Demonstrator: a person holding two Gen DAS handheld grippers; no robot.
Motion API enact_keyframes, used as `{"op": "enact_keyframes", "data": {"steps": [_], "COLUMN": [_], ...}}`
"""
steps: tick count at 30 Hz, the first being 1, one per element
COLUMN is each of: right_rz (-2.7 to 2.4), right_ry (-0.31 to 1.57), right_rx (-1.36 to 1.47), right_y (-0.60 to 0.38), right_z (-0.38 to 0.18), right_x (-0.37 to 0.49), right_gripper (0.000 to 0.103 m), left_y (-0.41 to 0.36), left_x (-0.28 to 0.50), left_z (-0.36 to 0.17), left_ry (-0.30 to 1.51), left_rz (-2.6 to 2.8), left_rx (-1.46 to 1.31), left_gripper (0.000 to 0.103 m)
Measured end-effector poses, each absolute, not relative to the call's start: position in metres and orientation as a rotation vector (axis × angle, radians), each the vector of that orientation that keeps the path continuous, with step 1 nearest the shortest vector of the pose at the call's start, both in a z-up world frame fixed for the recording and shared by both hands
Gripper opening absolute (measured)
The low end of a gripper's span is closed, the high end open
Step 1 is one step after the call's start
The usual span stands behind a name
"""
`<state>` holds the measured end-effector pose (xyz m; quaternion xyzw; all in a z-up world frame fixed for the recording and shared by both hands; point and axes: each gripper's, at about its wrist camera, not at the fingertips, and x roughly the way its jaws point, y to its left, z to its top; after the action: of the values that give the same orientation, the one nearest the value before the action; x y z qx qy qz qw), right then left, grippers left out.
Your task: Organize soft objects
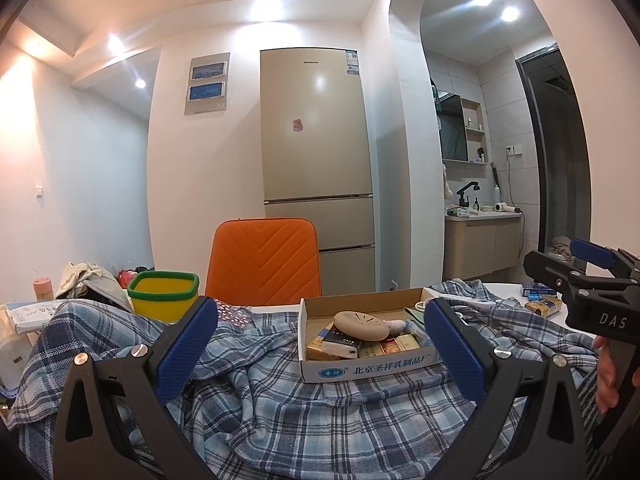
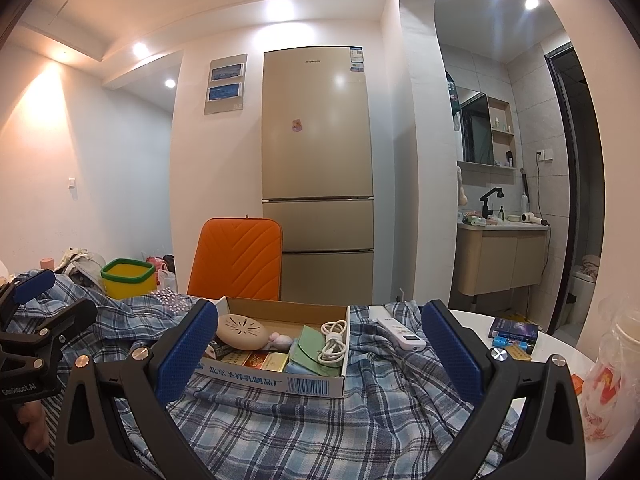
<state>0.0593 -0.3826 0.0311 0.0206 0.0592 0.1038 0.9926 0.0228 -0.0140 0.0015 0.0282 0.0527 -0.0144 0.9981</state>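
A blue plaid cloth (image 1: 320, 412) (image 2: 304, 424) lies crumpled over the table and fills the foreground of both views. On it rests a shallow cardboard box (image 1: 360, 372) (image 2: 280, 380) holding small packets, a round beige disc (image 2: 242, 332), a folded green cloth (image 2: 316, 344) and a white cable (image 2: 332, 340). My left gripper (image 1: 320, 344) hovers open just above the cloth, its blue pads either side of the box. My right gripper (image 2: 320, 344) is open too, empty, framing the box. Each gripper shows at the other view's edge, hand-held.
A yellow bin with a green rim (image 1: 164, 294) (image 2: 128, 278) stands back left beside a heap of clothes (image 1: 86, 276). An orange chair (image 1: 264, 262) and a fridge (image 1: 316, 168) are behind the table. A white remote (image 2: 402, 332), small boxes (image 2: 514, 336) and a plastic bag (image 2: 612, 376) lie right.
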Motion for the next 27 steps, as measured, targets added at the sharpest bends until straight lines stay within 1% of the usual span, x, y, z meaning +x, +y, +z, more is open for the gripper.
{"op": "enact_keyframes", "data": {"steps": [27], "right_rz": [0.209], "right_ry": [0.119], "right_rx": [0.040], "right_y": [-0.3828], "right_z": [0.0313], "right_x": [0.0592], "right_gripper": [0.103], "left_y": [-0.0147], "left_x": [0.0253], "left_z": [0.0011], "left_ry": [0.113], "left_rz": [-0.020], "left_rx": [0.063], "left_gripper": [0.103]}}
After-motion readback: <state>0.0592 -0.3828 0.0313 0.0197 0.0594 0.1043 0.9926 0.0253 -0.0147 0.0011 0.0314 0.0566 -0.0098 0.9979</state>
